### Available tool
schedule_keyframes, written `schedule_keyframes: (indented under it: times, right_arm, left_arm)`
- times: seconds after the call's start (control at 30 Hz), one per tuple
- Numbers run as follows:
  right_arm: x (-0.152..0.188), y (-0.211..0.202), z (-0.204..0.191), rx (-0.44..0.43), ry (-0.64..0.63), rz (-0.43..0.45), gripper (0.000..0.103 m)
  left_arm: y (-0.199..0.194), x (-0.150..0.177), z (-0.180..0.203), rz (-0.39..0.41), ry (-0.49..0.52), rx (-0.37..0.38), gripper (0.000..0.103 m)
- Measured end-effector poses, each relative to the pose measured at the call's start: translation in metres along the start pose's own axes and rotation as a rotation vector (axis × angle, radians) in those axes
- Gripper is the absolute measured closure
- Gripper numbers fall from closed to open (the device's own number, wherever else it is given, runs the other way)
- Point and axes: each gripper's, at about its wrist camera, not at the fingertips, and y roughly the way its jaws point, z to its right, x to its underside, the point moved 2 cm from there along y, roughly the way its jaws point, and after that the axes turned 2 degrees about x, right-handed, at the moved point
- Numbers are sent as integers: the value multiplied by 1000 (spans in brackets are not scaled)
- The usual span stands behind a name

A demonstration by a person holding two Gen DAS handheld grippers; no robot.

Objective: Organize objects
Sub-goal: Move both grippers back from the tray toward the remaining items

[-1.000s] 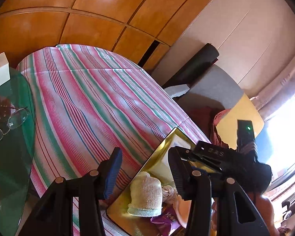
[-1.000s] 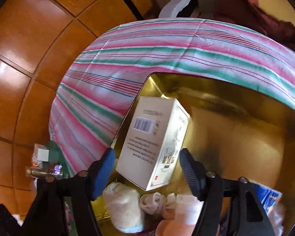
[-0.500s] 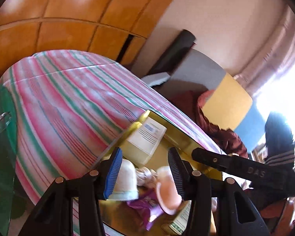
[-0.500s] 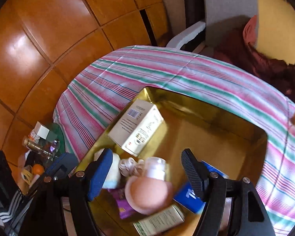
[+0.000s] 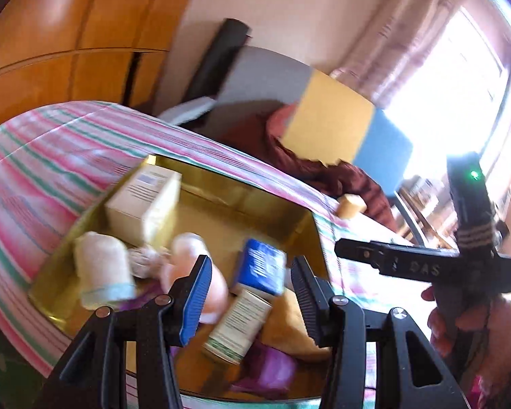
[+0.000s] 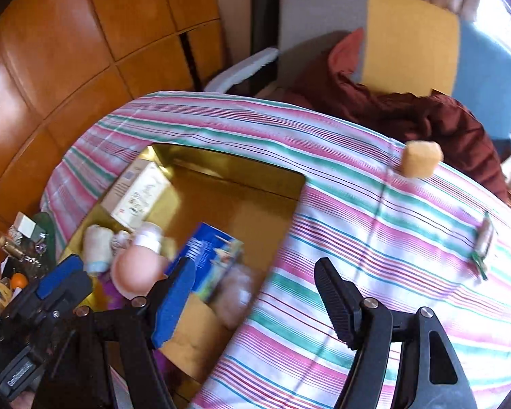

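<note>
A gold box (image 5: 221,187) (image 6: 228,173) lies open on the striped cloth and holds several items: a cream carton (image 5: 143,201) (image 6: 136,197), a rolled white cloth (image 5: 102,269), a pink bottle (image 6: 139,266), a blue packet (image 5: 260,266) (image 6: 207,255). A tan sponge block (image 6: 420,160) (image 5: 351,204) and a small green-edged item (image 6: 483,242) lie on the cloth outside it. My left gripper (image 5: 252,283) is open and empty above the box's near end. My right gripper (image 6: 255,289) is open and empty over the box's right edge.
The striped table (image 6: 374,231) fills the middle. A chair (image 6: 408,41) with dark red clothing (image 6: 391,109) stands behind it. Wooden panels (image 6: 68,51) are at the left. A glass side table with clutter (image 6: 20,245) sits at the lower left.
Both grippers have drawn back and swung right. The cream carton, earlier between my right fingers, now lies in the box's far left corner. The sponge block has come into view.
</note>
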Motion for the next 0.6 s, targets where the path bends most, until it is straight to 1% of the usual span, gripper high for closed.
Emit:
schedule_keyframes:
  times: [0.1, 0.27, 0.37, 0.47, 0.6]
  right_arm:
    - [13, -4, 25, 31, 36, -3, 30]
    - [31, -4, 65, 107, 76, -1, 29]
    - [42, -1, 89, 139, 105, -7, 29]
    - [53, 5, 117, 159, 159, -27, 28]
    - [65, 11, 154, 189, 229, -54, 27]
  left_arm:
    - [5, 10, 19, -33, 46, 41, 54]
    - [10, 25, 54, -69, 123, 101, 54]
    - [13, 32, 69, -90, 146, 141, 54]
    - [18, 39, 85, -121, 180, 163, 54]
    - [25, 48, 107, -157, 235, 173, 54]
